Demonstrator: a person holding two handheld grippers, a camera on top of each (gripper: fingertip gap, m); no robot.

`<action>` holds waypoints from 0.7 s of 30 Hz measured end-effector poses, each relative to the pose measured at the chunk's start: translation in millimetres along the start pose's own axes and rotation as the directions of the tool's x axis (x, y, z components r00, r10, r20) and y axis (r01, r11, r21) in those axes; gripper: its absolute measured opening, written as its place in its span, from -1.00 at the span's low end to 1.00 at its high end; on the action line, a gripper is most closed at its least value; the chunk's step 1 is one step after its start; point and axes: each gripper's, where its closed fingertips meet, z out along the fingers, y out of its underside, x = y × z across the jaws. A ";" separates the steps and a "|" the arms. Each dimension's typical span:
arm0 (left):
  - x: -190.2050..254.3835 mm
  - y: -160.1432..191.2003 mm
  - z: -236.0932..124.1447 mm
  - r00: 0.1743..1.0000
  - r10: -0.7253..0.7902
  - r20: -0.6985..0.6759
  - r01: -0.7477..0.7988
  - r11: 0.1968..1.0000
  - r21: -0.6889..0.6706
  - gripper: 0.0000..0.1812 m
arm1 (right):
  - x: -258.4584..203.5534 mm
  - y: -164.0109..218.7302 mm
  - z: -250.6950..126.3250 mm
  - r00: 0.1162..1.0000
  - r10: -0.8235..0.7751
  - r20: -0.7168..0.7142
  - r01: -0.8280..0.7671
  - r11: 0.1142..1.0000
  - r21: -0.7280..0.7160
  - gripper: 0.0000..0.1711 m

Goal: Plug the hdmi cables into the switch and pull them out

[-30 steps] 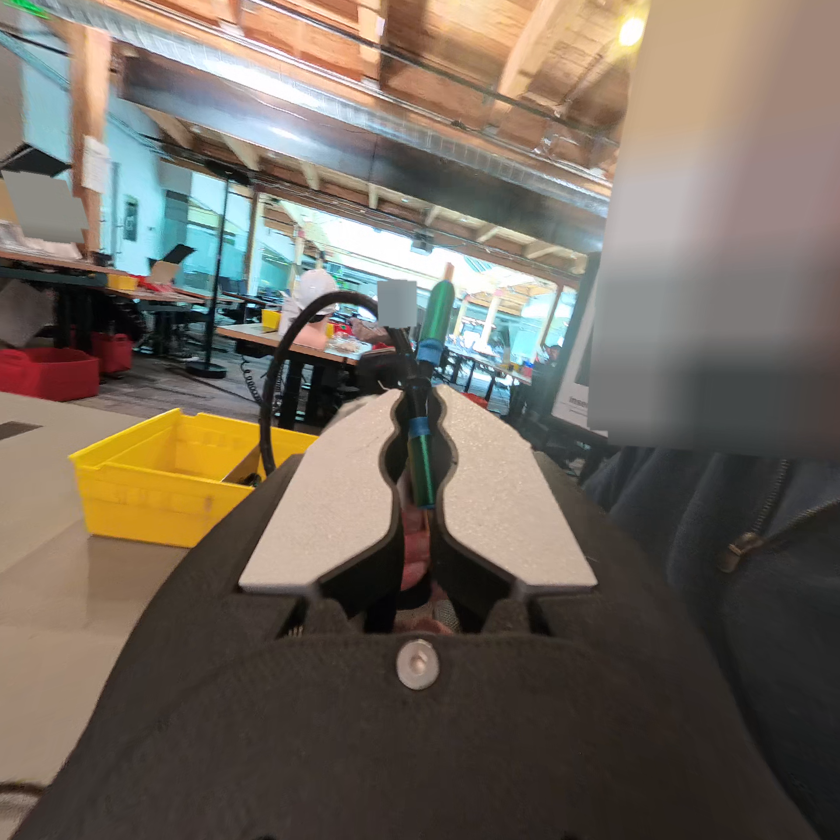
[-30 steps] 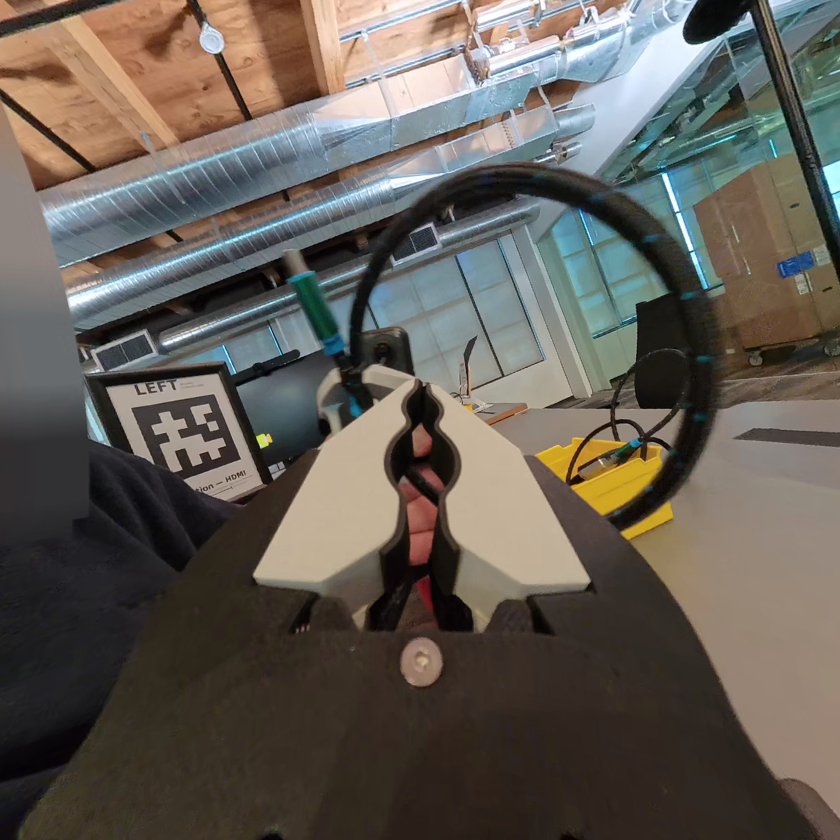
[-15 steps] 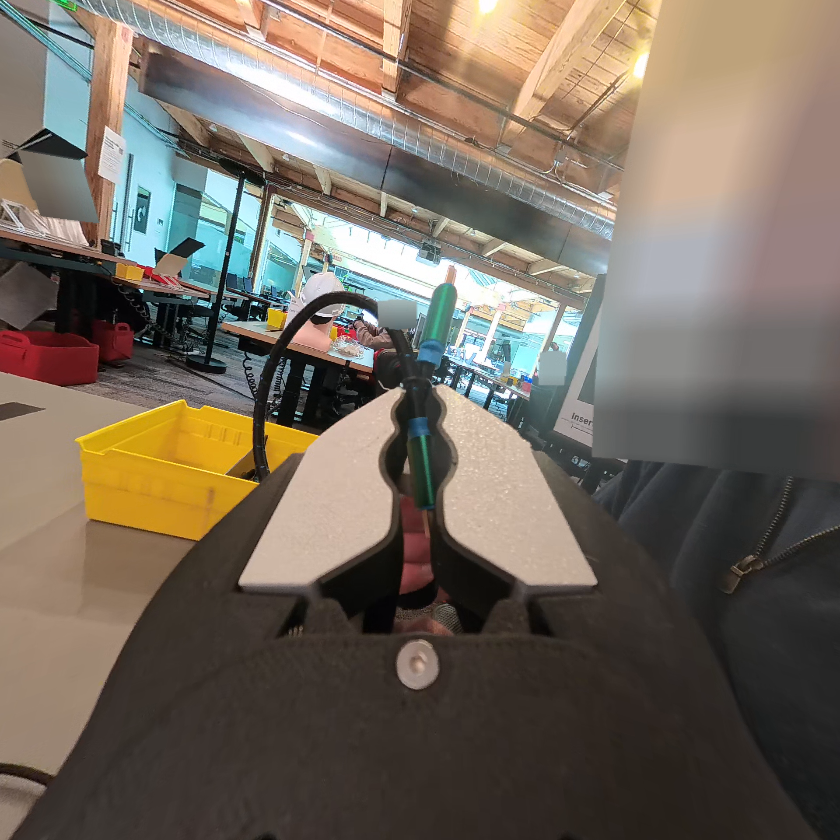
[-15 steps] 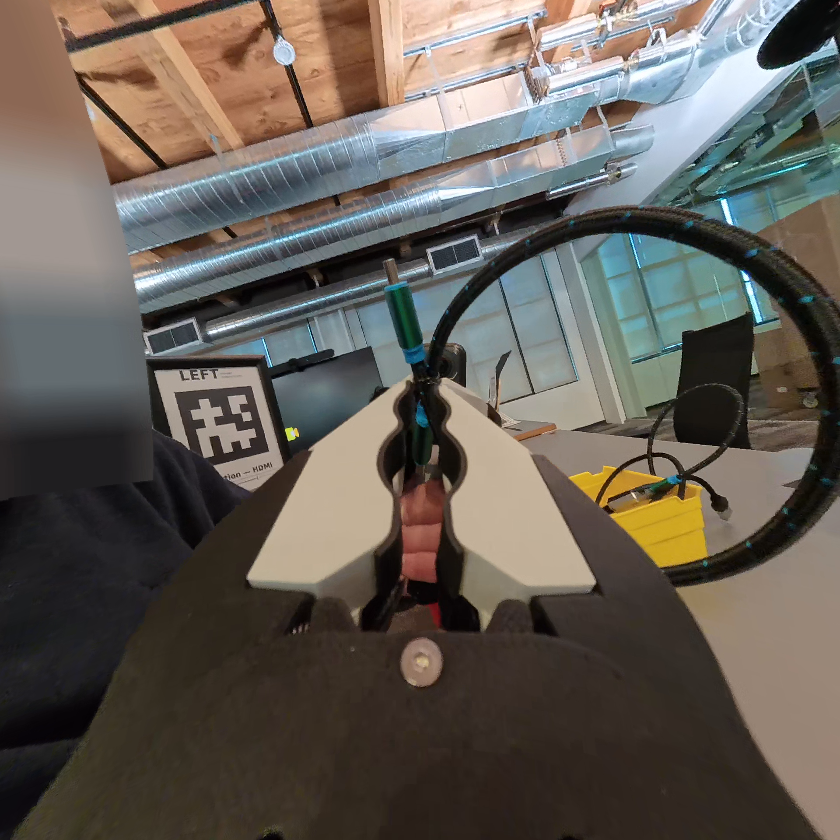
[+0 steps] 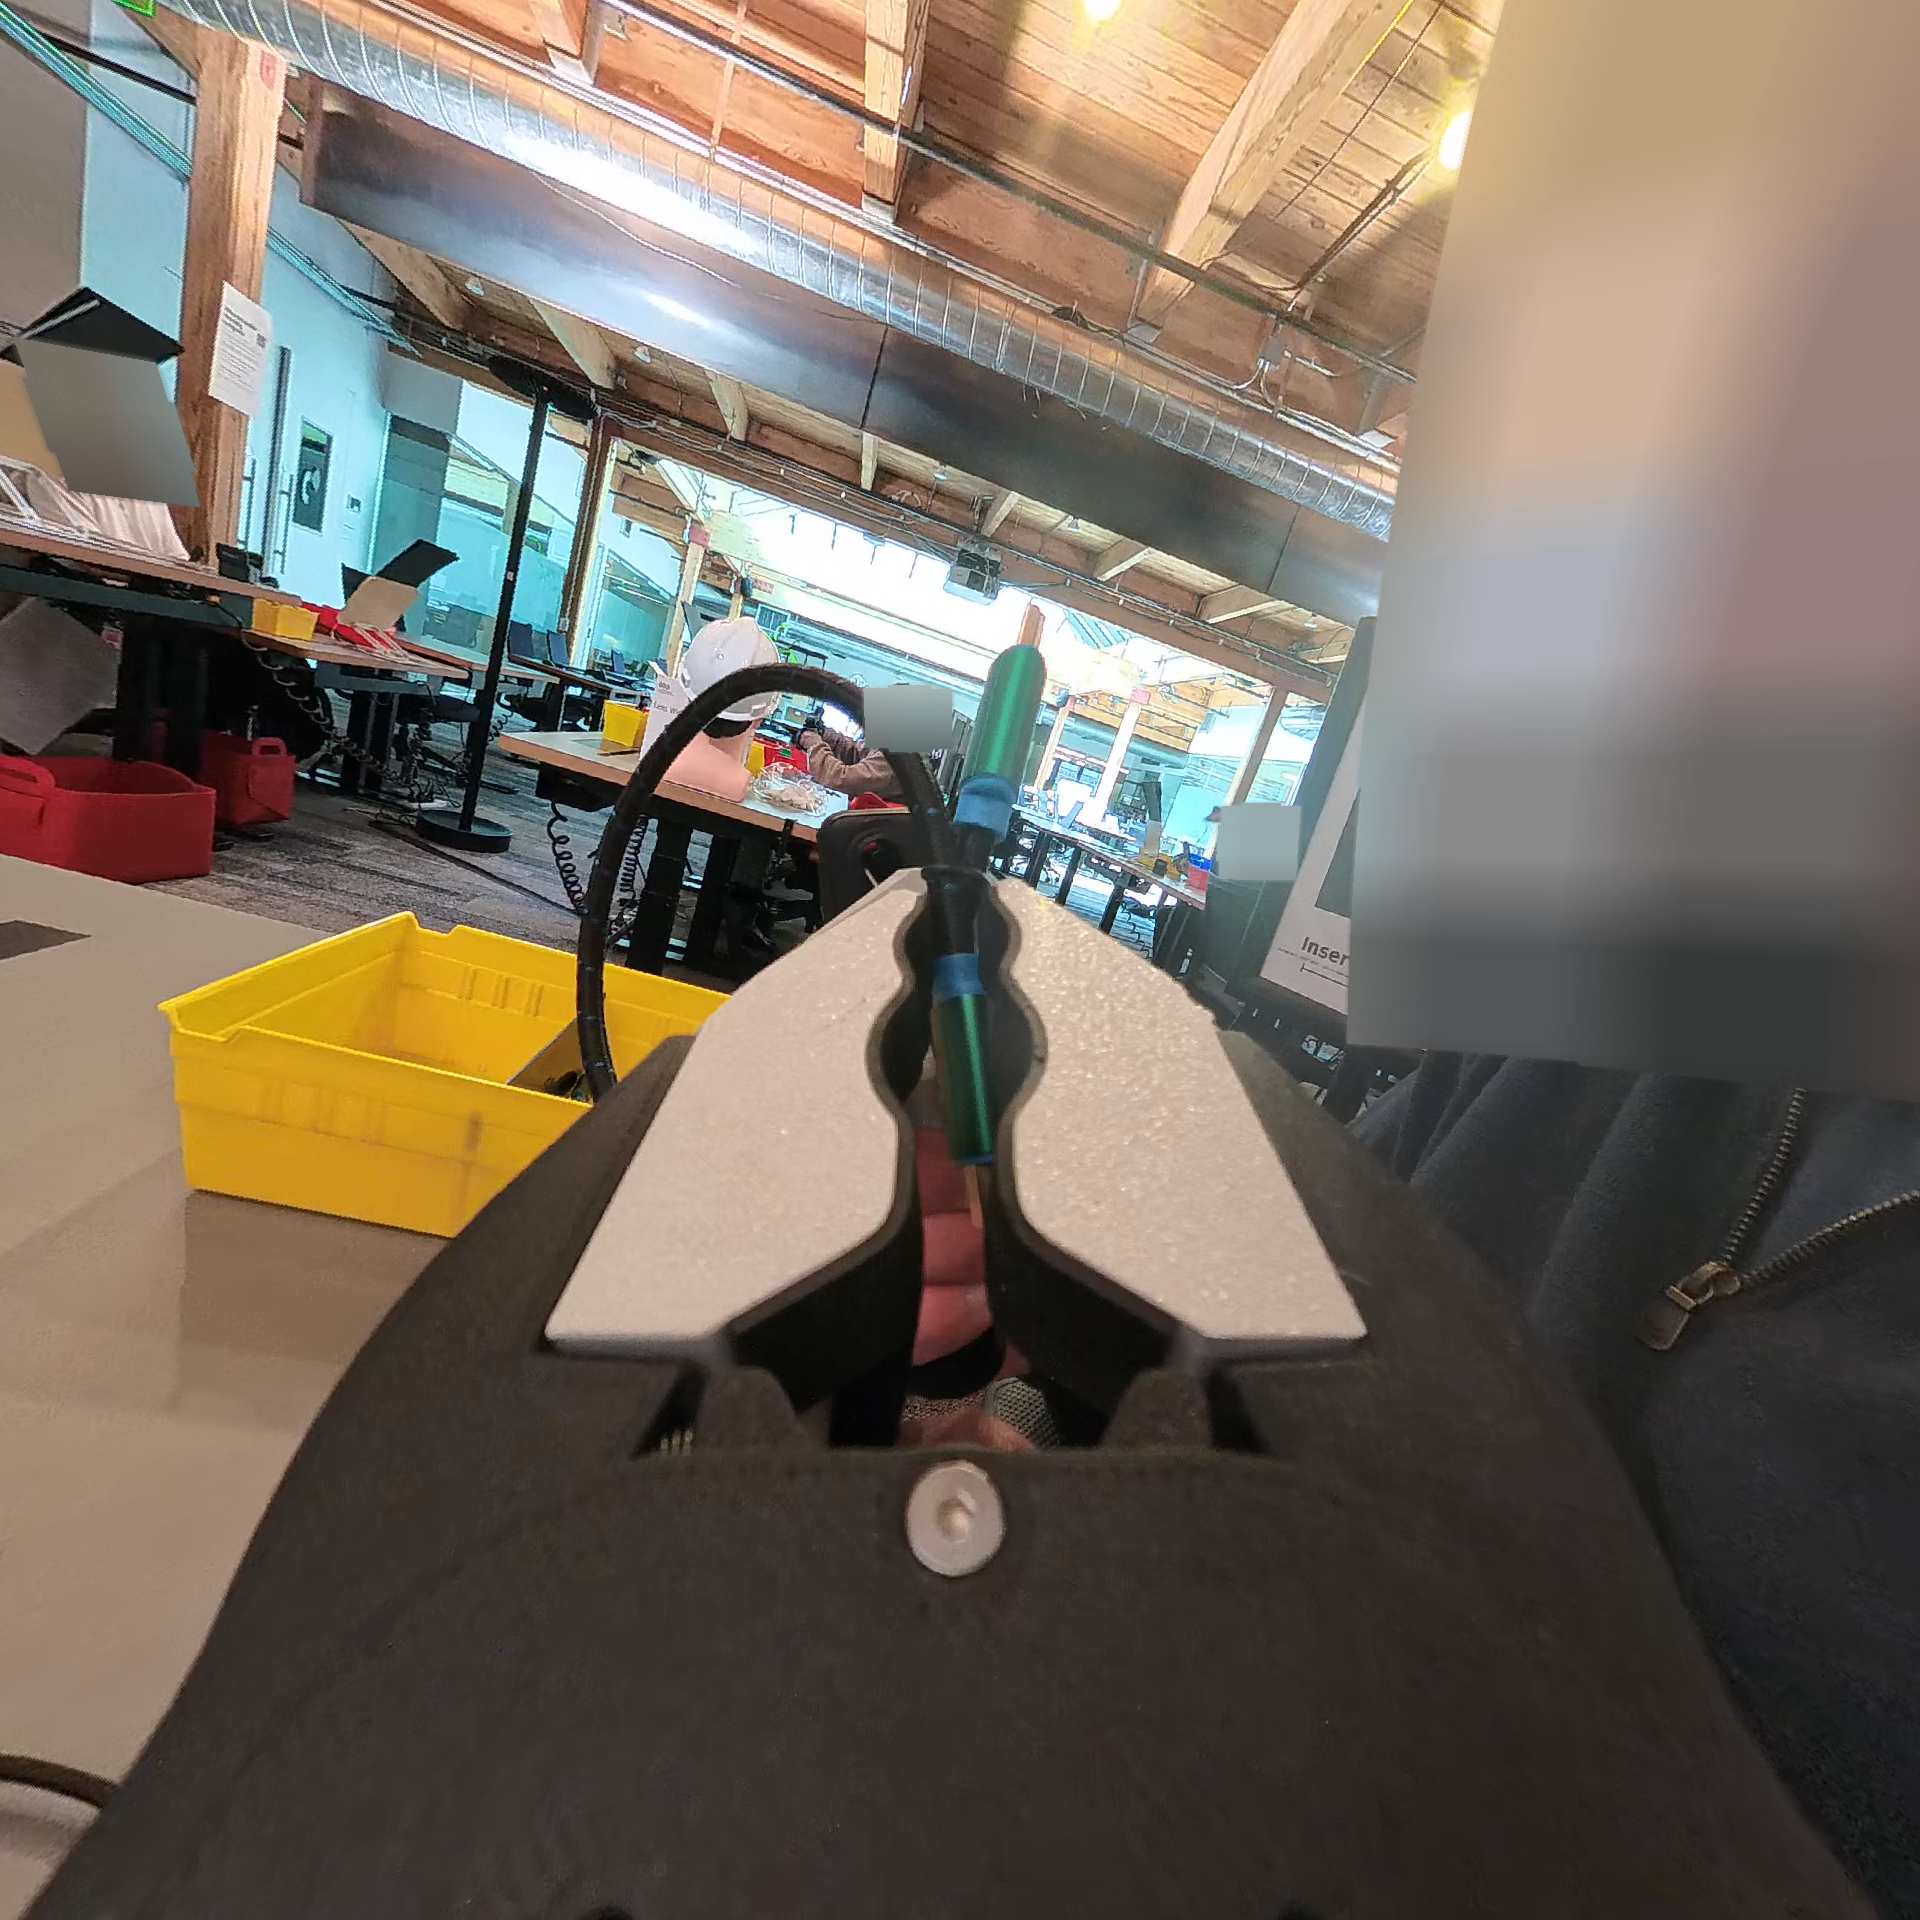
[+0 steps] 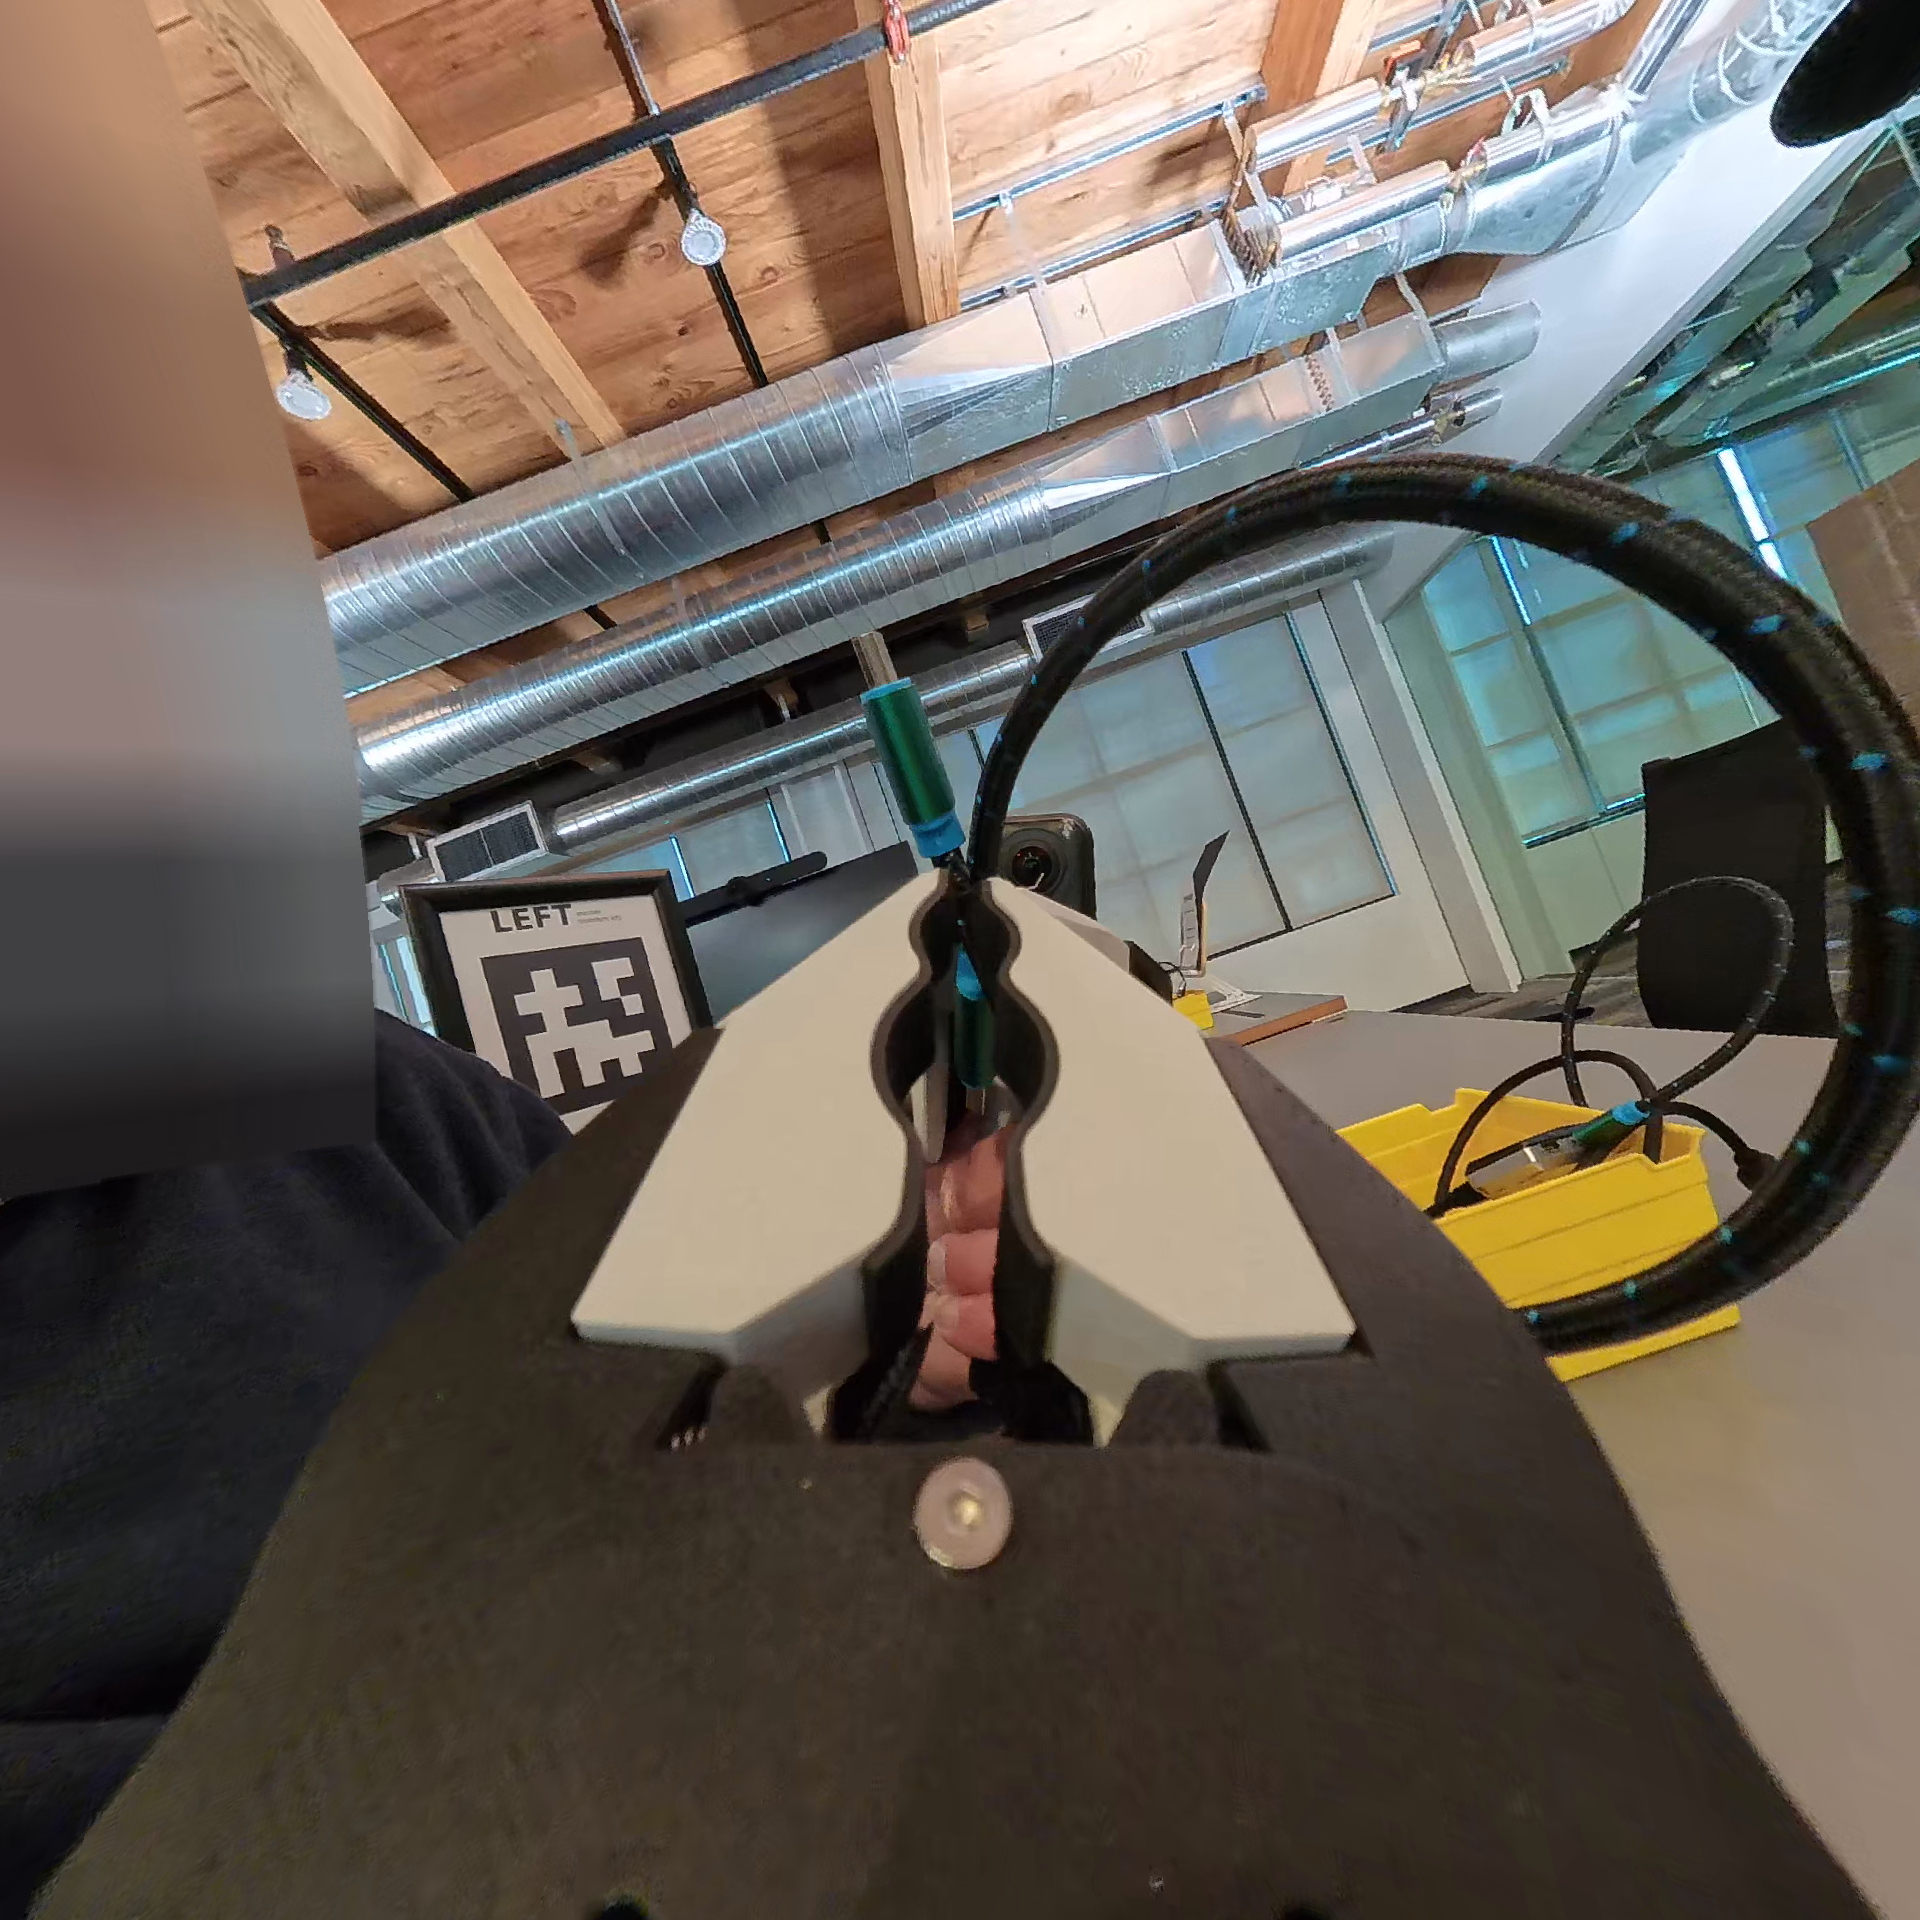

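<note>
Basically both claws, left gripper (image 5: pixel 951 914) and right gripper (image 6: pixel 961 909), sit clamped nearly closed on one stiff, springy braided HDMI cable (image 6: pixel 1558 499) looping over the yellow bin (image 6: pixel 1558 1226), probably gripped near green plugs (image 5: pixel 961 1070); grip rigid plug bodies.

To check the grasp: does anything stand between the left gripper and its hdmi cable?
Nothing visible does: the left gripper is shut on the cable's green plug. No switch shows, so that path cannot be judged.

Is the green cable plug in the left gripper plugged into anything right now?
Not plugged in. The left gripper is shut on the green plug, whose metal tip points back toward the camera with nothing on it.
</note>
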 end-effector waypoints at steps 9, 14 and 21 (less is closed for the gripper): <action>-0.7 1.3 0.2 1.000 0.000 0.003 0.000 1.000 -0.005 -0.92 | -0.9 0.3 0.2 1.000 0.005 0.001 -0.005 1.000 0.000 -1.00; 0.6 0.5 0.5 1.000 -0.001 -0.002 0.001 1.000 -0.002 -0.92 | -2.8 0.8 0.6 1.000 0.011 0.013 -0.011 1.000 -0.003 -1.00; 3.9 -0.4 1.4 1.000 -0.005 -0.016 0.005 1.000 0.000 -0.92 | -5.5 2.9 0.2 0.998 -0.059 -0.012 0.058 0.997 -0.056 -1.00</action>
